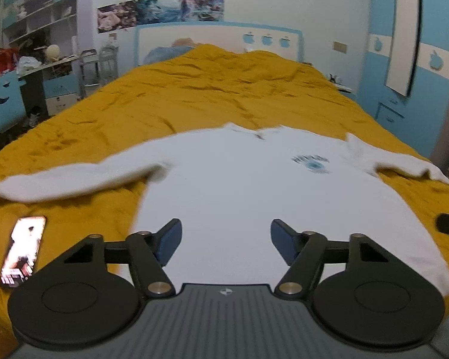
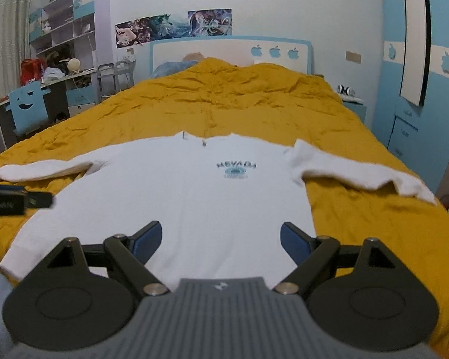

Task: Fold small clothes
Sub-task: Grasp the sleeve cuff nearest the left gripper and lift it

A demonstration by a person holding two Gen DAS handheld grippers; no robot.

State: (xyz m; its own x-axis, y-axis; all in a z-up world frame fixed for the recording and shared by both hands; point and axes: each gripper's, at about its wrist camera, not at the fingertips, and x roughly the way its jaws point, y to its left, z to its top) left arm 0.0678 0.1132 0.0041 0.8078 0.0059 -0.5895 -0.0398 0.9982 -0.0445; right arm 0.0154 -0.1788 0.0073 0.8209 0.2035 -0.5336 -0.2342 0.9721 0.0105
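We're looking at a white long-sleeve shirt (image 2: 176, 197) lying flat & face up on the yellow bedspread (image 2: 224, 101), collar pointing away from us toward the headboard, hem nearest us. Its body is running lengthwise away from us; the two sleeves are sticking out sideways, one each way, so the sleeve-to-sleeve line is lying across both grippers' line of sight. The blue chest print (image 2: 237, 170) is sitting toward the right side of the shirt.

We're holding the left gripper (image 1: 226, 240) over the hem w/ jaws wide apart, nothing between the pads, just bare cloth below. The right gripper (image 2: 221, 239) is likewise gaping and empty, hovering over the right part of the hem; its right finger is sitting about at the shirt's right edge.

We're judging each hand as nearer its own side's sleeve: left sleeve (image 1: 66, 179) for the left gripper, right sleeve (image 2: 353, 170) for the right. Both sleeves are lying ahead and outward, so the first fold prob. means reaching forward & out, then carrying a sleeve inward across the body.

A phone (image 1: 22, 252) is lying on the bedspread just beside the left gripper, clear of the shirt.
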